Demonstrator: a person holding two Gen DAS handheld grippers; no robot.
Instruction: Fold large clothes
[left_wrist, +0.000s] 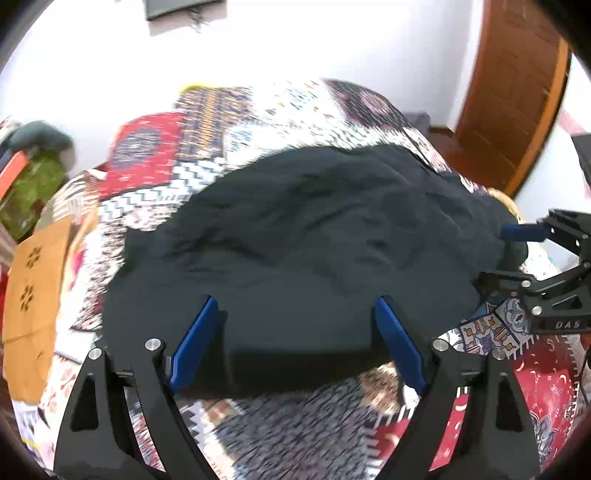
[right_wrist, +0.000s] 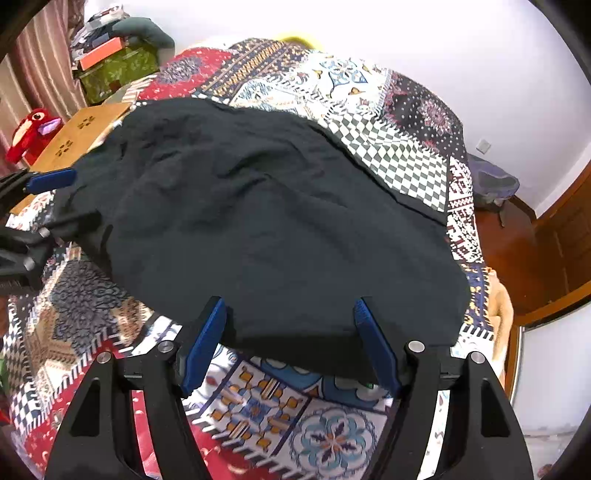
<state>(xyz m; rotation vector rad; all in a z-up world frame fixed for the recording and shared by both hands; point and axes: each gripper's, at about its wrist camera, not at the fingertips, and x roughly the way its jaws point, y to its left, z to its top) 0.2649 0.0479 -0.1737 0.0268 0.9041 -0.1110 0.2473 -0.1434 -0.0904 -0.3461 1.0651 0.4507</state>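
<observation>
The dark garment (right_wrist: 266, 221) lay spread on the patchwork quilt (right_wrist: 332, 435), a soft, wrinkled, rounded slab whose long axis ran from your near edge towards the far wall. Your left gripper (left_wrist: 295, 339) and right gripper (right_wrist: 291, 343) both stood released, blue pads (right_wrist: 205, 343) straddling its near hem without pinching. A wooden board (right_wrist: 85, 129) lay beside the quilt.
</observation>
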